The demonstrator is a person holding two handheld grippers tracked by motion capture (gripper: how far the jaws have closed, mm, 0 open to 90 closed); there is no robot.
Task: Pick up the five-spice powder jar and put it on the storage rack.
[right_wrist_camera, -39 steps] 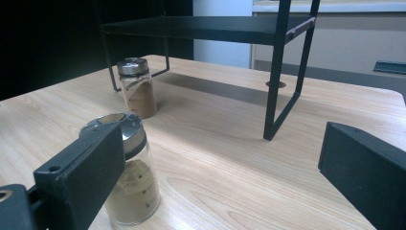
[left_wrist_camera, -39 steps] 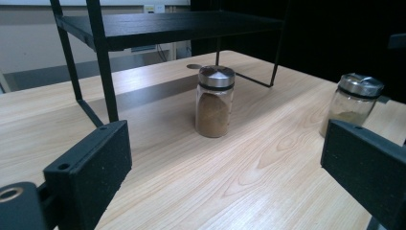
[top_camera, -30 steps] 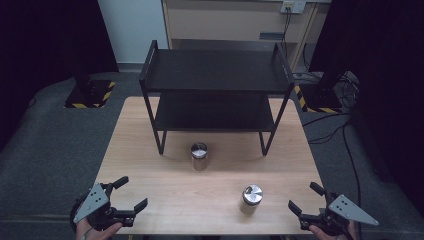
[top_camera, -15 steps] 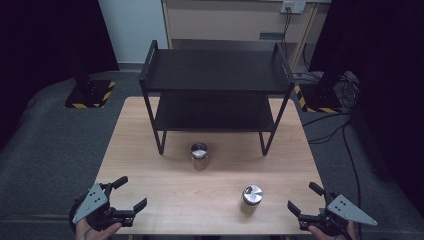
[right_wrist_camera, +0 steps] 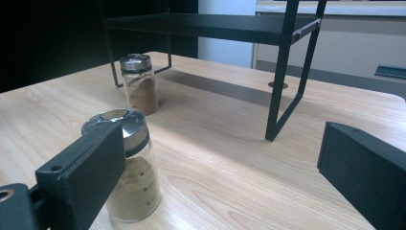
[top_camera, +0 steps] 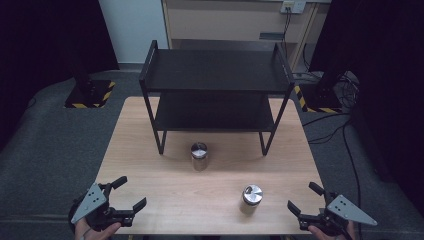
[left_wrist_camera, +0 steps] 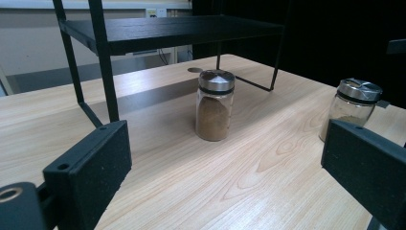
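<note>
Two glass spice jars with silver lids stand upright on the wooden table (top_camera: 150, 165). One jar (top_camera: 199, 156) (left_wrist_camera: 214, 105) (right_wrist_camera: 139, 84) holds brown powder and stands just in front of the black two-tier rack (top_camera: 216, 75). The other jar (top_camera: 251, 198) (left_wrist_camera: 353, 106) (right_wrist_camera: 131, 179) is nearer the front right, with paler powder. My left gripper (top_camera: 126, 194) (left_wrist_camera: 225, 182) is open at the front left corner, holding nothing. My right gripper (top_camera: 306, 197) (right_wrist_camera: 225, 177) is open at the front right corner, just right of the nearer jar and apart from it.
The rack's two shelves (left_wrist_camera: 167, 31) (right_wrist_camera: 210, 24) are bare, and its thin legs (right_wrist_camera: 282, 91) stand on the back half of the table. Dark floor, cables (top_camera: 345, 135) and striped stand bases (top_camera: 92, 95) surround the table.
</note>
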